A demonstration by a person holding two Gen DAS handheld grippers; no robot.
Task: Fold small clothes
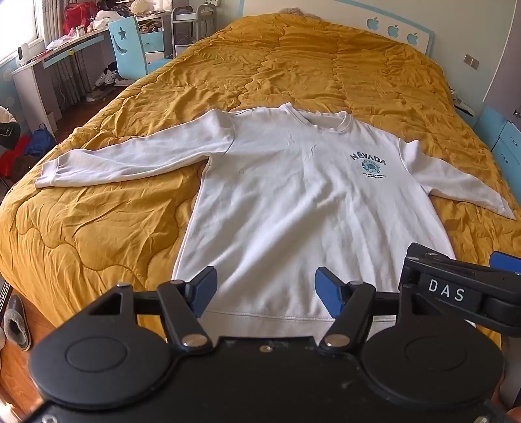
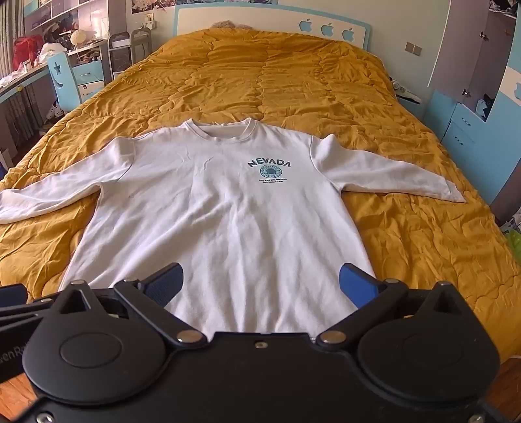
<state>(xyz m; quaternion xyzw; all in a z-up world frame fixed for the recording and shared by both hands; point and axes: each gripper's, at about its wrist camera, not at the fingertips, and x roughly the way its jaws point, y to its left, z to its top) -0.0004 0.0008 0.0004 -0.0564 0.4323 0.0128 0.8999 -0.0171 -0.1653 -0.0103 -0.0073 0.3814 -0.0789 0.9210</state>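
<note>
A white long-sleeved sweatshirt (image 1: 293, 201) with a blue "NEVADA" print lies flat, front up, on the mustard quilt (image 1: 97, 227), both sleeves spread out sideways and its hem nearest me. It also shows in the right wrist view (image 2: 221, 211). My left gripper (image 1: 265, 291) is open and empty, above the hem. My right gripper (image 2: 260, 286) is open and empty, also above the hem; its black body (image 1: 462, 286) shows at the right of the left wrist view.
The quilt (image 2: 325, 81) covers a wide bed with a white and blue headboard (image 2: 325, 27). A cluttered desk (image 1: 65, 48) and blue chair (image 1: 130, 48) stand left of the bed. Blue drawers (image 2: 462, 130) stand on the right. Slippers (image 1: 16, 322) lie on the wooden floor at left.
</note>
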